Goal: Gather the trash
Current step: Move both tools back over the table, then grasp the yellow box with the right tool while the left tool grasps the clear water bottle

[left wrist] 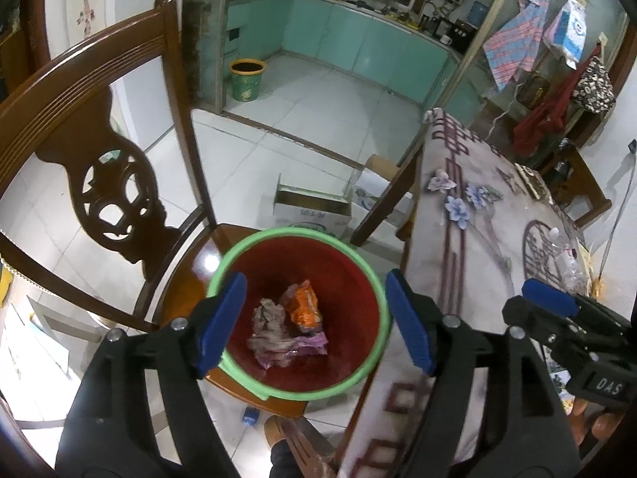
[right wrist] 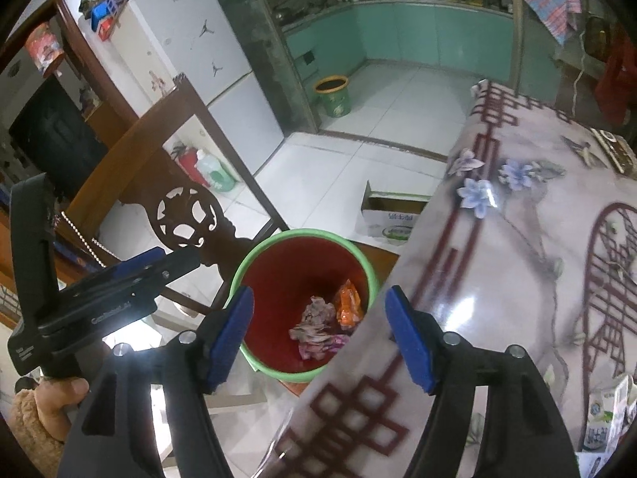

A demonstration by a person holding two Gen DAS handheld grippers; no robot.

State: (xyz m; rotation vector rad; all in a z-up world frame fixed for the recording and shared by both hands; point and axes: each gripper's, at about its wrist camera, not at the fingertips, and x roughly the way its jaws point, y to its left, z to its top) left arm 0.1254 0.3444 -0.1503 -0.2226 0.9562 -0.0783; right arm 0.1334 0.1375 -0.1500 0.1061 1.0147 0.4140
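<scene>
White floor tiles [left wrist: 302,119] run back to a kitchen lined with pale green cabinets [left wrist: 358,47], where a small yellow-rimmed bin [left wrist: 246,79] stands by the doorway. Nearer, a table [left wrist: 489,215] under a glossy cloth printed with red lattice and blue flowers fills the right side of both views, and a carved wooden chair [left wrist: 99,183] stands just off its left edge. A white fridge [right wrist: 199,63] rises behind the chair in the right wrist view, and an open cardboard box [left wrist: 310,209] lies on the floor near the table's far corner.

On the chair seat, close against the table's left edge, sits a red bucket with a green rim [left wrist: 296,320]. At its bottom lies the trash: a crumpled greyish paper wad [left wrist: 270,316], an orange wrapper [left wrist: 304,304] beside it, and a purple scrap [left wrist: 306,344] touching both.

Left tongs [left wrist: 314,318] hang above the bucket mouth, spread wide with nothing between the blue pads, so the trash lies directly below and between them. Right tongs [right wrist: 318,336] are also spread and empty, hovering over the table's left edge; the bucket and its trash sit below, partly between the pads and toward the left one. A carton [right wrist: 605,414] stands at the table's near right side.
</scene>
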